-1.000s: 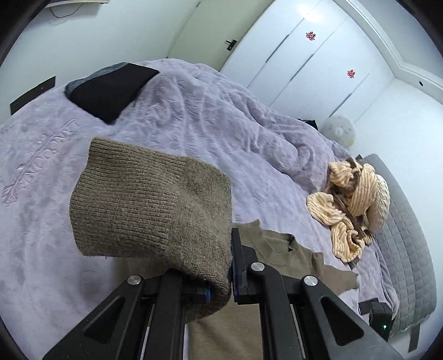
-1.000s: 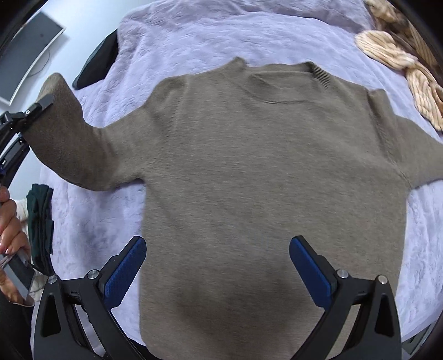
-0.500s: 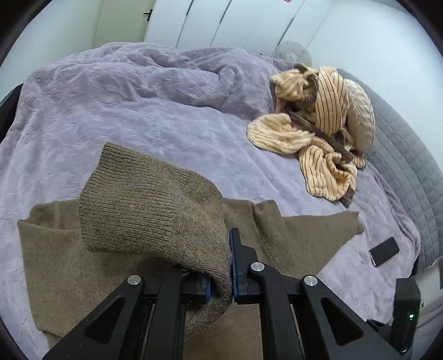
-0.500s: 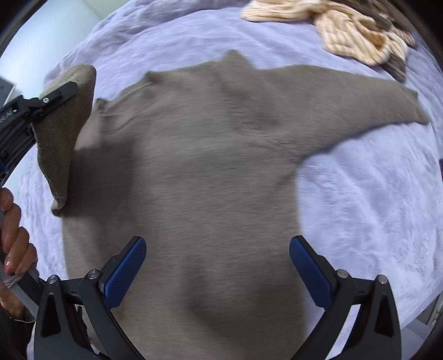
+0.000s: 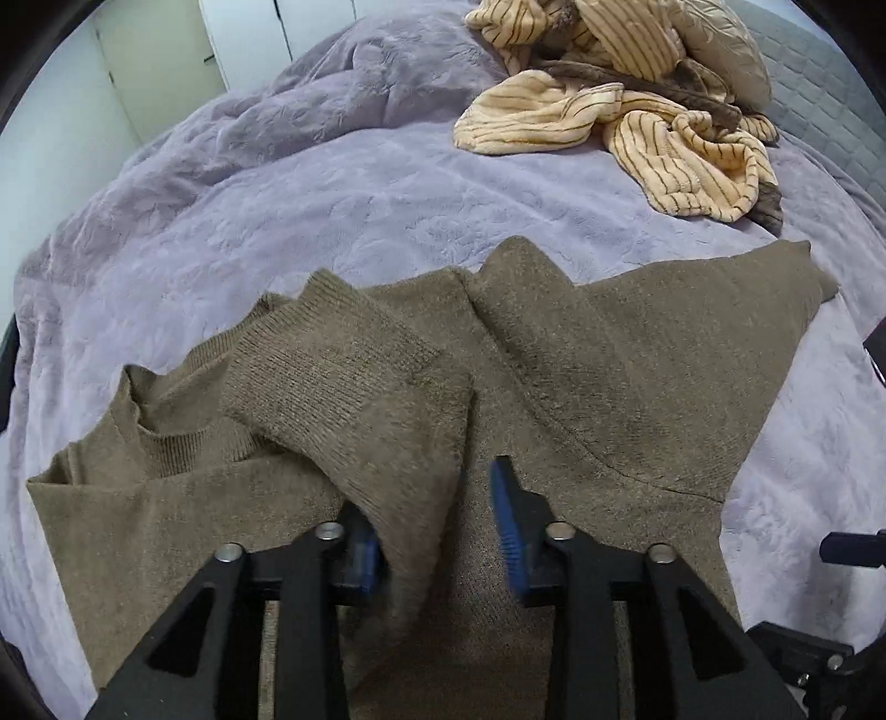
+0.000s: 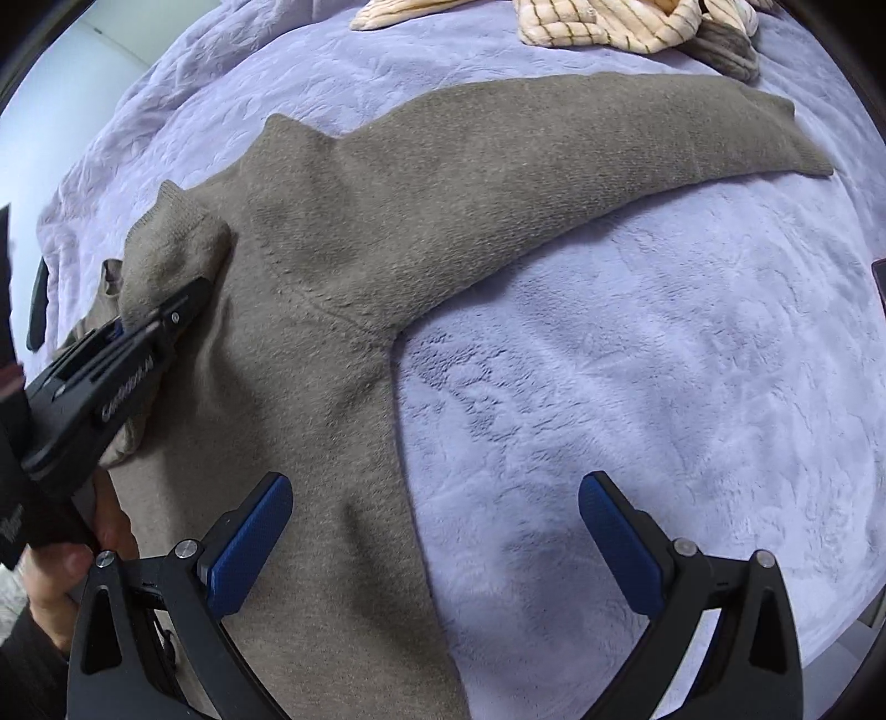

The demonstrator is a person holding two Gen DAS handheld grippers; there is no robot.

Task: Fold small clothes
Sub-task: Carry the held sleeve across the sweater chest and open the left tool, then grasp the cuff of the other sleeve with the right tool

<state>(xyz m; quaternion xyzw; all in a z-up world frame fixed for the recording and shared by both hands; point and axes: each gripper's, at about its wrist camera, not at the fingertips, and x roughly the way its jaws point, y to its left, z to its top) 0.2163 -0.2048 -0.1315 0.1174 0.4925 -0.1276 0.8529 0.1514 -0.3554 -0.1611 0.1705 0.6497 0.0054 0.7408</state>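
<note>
A brown knit sweater (image 5: 637,354) lies flat on the purple blanket (image 5: 332,183). One sleeve's ribbed cuff (image 5: 343,382) is folded in over the chest. My left gripper (image 5: 434,531) hangs just above the sweater's body and its jaws are opening. The cuff still drapes against the left pad, with a gap to the right pad. In the right wrist view the sweater (image 6: 343,232) has its other sleeve (image 6: 637,127) stretched out to the right. My right gripper (image 6: 434,526) stands open over the sweater's side edge, holding nothing.
Striped beige garments (image 5: 637,111) and a quilted pillow (image 5: 714,44) lie at the far right of the bed. A dark phone (image 5: 875,354) sits at the right edge. A person's hand (image 6: 55,576) holds the left gripper's handle.
My left gripper carried the sleeve cuff across and down onto the sweater's body, and its jaws parted. My right gripper shifted from the sweater's middle to its right side edge.
</note>
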